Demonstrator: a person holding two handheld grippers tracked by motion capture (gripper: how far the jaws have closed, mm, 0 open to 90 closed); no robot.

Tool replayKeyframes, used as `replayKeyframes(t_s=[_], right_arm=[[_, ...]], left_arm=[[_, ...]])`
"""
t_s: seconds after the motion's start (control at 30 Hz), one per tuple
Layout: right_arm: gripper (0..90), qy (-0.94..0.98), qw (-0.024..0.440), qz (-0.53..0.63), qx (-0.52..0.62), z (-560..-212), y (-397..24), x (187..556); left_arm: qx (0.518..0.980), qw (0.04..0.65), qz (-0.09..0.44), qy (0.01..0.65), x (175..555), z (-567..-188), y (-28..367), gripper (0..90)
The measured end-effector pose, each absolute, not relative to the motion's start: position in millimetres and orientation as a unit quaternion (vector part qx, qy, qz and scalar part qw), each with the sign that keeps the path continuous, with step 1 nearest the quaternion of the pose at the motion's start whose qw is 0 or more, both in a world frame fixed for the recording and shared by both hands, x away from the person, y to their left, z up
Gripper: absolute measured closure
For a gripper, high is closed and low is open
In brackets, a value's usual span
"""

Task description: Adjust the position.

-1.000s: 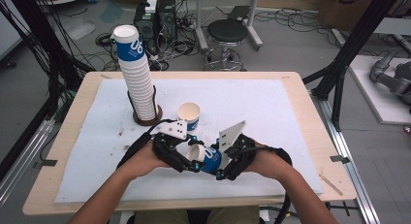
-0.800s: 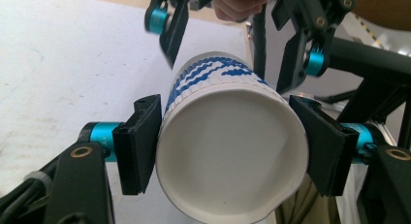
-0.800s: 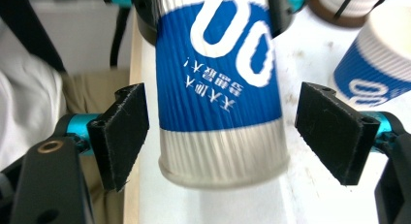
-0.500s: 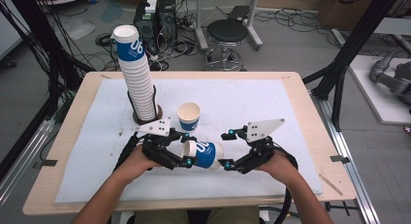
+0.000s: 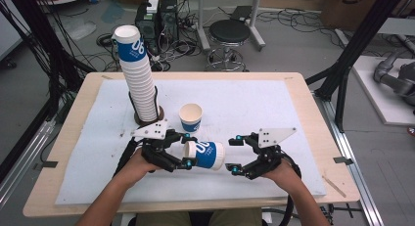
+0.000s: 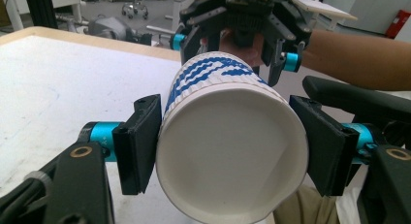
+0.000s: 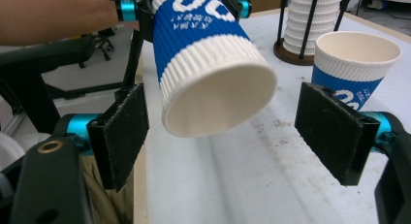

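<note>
- Lying on its side above the white mat (image 5: 274, 113), a blue-and-white paper cup (image 5: 205, 154) is clamped in the left gripper (image 5: 185, 150), near the front edge of the wooden table (image 5: 313, 96); its closed base points toward the right gripper (image 5: 234, 153), as the right gripper view makes plain.
- The left gripper view looks straight into the cup's (image 6: 231, 146) open mouth, with both black pads pressed against the rim, one on each side; the high view cannot show that contact so clearly.
- That same view has the right gripper (image 6: 235, 40) facing it from beyond the cup, and a bare forearm running off to the right.
- The right gripper view shows the cup's (image 7: 213, 59) flat base hanging between its own two pads, which stand wide apart and touch nothing (the gap on each side is plain).
- Behind, the right gripper view also catches a second cup (image 7: 356, 69) standing upright on the mat and the foot of the cup stack (image 7: 310, 20) in its wire holder.
- From the high view the upright cup (image 5: 191, 117) sits just beyond the held one, and the tall stack (image 5: 139, 77) rises near the left rear of the mat.
- Both hands come in low from the front edge, forearms angled inward, grippers pointing at each other roughly level; whether the left hand (image 5: 137, 162) rests on the mat is hard to tell.
</note>
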State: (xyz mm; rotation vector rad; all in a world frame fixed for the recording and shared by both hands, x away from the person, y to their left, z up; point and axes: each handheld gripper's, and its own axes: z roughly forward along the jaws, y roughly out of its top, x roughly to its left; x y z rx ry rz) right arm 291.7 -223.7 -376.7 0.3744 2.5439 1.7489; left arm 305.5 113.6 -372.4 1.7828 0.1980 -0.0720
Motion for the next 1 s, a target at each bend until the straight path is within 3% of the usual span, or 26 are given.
replayKeyframes(t_s=[0.3, 1.0], right_arm=[[20.3, 0.801, 0.011, 0.585, 0.128, -386, -223, 291], [18.8, 0.771, -0.054, 0.624, 0.112, -396, -209, 293]], left_arm=[[0.76, 0.644, -0.029, 0.086, 303, -373, 114, 30.4], [0.738, 0.67, -0.052, 0.054, 300, -375, 104, 30.6]])
